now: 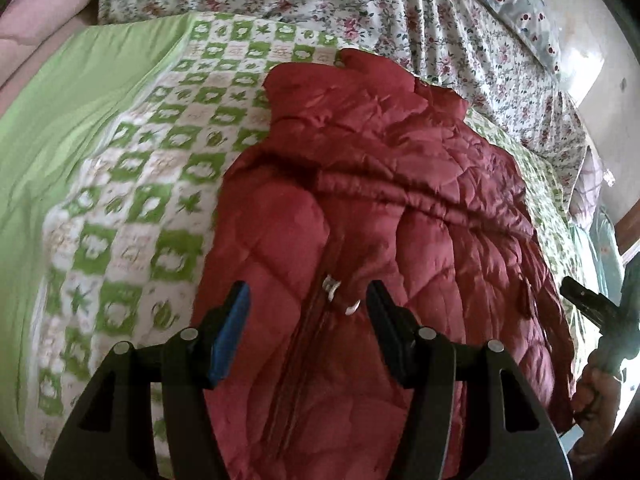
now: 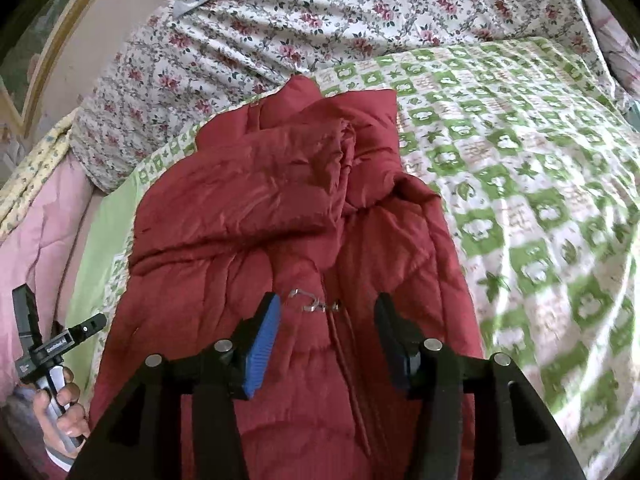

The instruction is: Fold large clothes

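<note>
One garment: red quilted puffer jacket (image 1: pixel 360 208), crumpled, zipper (image 2: pixel 320 304) showing, frame centre, on green checked blanket (image 1: pixel 132 200).
Left gripper (image 1: pixel 308 312): released, nothing between fingers.
Right gripper (image 2: pixel 326 324): released, empty.

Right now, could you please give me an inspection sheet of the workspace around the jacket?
Surface: bed with a green-and-white checked blanket, smooth where bare.
Job's things: red quilted jacket lies on the blanket, zipper side up, upper part rumpled and folded over; metal zipper pull exposed.
Clutter: floral bedding heaped along the far side; pink cloth at the edge.
Grippers: left tongs open above the jacket, gripping nothing; right tongs open above the zipper, gripping nothing.
Cables: nothing seen.
Surroundings: pale wall beyond the bedding.
</note>
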Tool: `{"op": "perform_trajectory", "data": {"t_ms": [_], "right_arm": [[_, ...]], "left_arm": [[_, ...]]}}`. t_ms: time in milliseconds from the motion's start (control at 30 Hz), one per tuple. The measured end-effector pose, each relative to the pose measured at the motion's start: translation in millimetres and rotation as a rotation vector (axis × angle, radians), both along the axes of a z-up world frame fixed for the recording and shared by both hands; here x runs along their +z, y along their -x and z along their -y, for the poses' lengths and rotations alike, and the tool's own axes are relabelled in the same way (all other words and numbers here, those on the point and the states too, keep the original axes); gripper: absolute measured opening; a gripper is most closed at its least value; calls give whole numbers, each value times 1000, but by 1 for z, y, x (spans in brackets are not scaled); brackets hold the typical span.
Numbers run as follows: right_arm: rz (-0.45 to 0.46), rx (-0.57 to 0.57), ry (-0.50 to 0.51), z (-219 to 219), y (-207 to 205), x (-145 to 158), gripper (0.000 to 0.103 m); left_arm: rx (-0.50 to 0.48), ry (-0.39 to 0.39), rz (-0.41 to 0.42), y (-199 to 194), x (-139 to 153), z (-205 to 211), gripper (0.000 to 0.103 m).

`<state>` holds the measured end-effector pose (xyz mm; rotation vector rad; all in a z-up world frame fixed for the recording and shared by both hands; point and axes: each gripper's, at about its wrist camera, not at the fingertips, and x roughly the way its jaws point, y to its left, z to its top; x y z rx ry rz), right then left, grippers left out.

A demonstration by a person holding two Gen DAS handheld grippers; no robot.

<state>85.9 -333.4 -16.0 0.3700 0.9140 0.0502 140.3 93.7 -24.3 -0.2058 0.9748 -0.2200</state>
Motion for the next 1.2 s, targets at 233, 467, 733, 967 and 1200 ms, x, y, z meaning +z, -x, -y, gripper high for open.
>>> {"op": "perform_trajectory", "data": {"t_ms": [233, 467, 733, 967, 1200], "right_arm": [[9, -2, 20, 6, 36, 9, 58], [-12, -30, 48, 19, 79, 4, 61], [-62, -27, 90, 21, 107, -9, 64], [-122, 20, 105, 11, 118, -27, 64], [-148, 20, -29, 33, 141, -38, 35]], "left_arm": [[22, 27, -23, 28, -7, -18, 59], [46, 20, -49, 50, -19, -32, 59], [50, 7, -73, 71, -28, -37, 59], [37, -8, -79, 85, -31, -39, 64], [32, 2, -102, 93, -39, -46, 64]]}}
